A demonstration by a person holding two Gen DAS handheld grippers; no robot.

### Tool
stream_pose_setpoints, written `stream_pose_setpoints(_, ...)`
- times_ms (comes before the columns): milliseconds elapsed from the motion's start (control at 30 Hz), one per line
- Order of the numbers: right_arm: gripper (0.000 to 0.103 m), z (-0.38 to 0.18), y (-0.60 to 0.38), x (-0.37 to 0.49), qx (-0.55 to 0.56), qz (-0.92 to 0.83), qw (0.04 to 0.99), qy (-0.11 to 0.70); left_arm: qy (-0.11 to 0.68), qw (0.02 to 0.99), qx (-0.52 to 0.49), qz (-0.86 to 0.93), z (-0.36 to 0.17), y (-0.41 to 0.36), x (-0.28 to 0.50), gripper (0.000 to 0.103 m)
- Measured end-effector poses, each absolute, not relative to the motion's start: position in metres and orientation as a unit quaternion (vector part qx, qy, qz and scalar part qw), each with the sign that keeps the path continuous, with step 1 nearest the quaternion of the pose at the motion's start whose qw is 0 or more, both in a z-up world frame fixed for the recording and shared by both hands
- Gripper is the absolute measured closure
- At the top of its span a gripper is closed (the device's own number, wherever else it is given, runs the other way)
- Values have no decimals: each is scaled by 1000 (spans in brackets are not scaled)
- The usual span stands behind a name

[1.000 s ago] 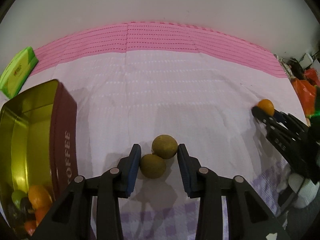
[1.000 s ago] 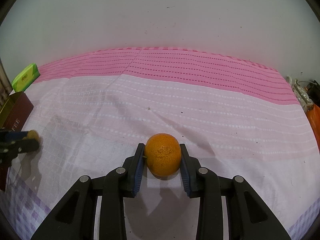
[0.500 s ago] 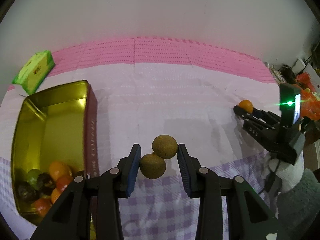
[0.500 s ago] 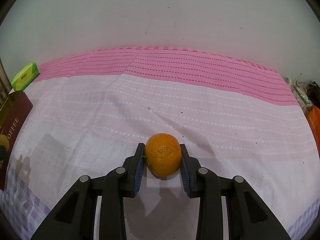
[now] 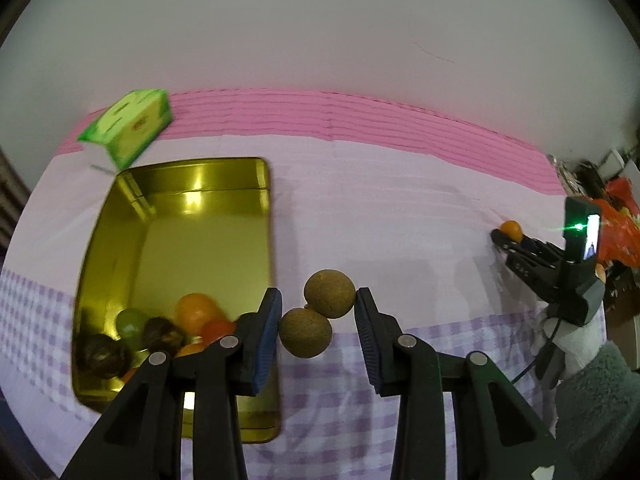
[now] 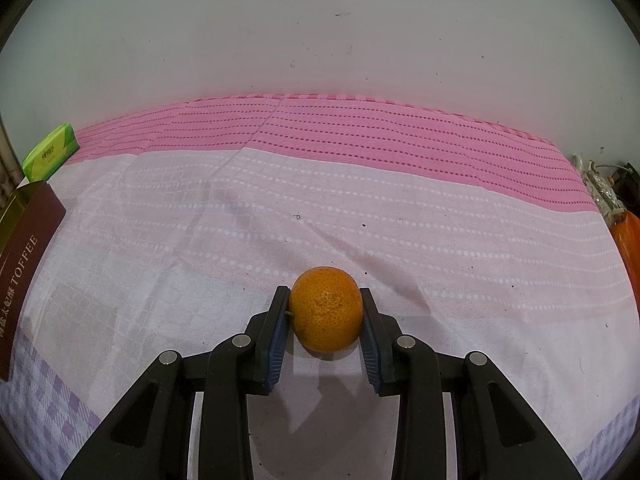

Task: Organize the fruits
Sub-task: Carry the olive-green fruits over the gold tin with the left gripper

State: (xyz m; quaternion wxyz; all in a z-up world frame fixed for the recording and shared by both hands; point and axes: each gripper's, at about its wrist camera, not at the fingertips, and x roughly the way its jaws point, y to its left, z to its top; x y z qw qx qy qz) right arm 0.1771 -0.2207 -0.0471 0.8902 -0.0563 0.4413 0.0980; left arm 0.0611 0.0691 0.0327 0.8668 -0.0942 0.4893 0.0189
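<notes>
**Two brown fruits on their way to the tin, orange waiting its turn**

So the left hand-held gripper (image 5: 316,326) is clamped on a pair of small brown fruits (image 5: 317,317) that look joined together, one pressed by each pad, held up off the cloth-covered table (image 5: 400,216) just right of the gold tin (image 5: 180,240). The tin already has a little heap of fruit (image 5: 160,330) piled at its near end; the far end is bare. The right hand-held gripper (image 6: 325,318) is squeezed around an orange (image 6: 326,314) low over the cloth, well off to the right.

If I were doing this bit: swing the pair fully past the tin's right wall before letting go, aim for the bare stretch of the floor rather than on top of the heap, and get low first so they don't bounce. Since each pad only touches one fruit, I'd keep the wrist steady, because a twist could pop them apart.
</notes>
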Motion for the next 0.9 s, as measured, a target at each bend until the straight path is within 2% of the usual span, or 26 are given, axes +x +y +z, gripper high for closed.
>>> stream_pose_setpoints(900,68,-46,-221,177,-56,99,890,442,510,838,-143,127,16,172,14,69)
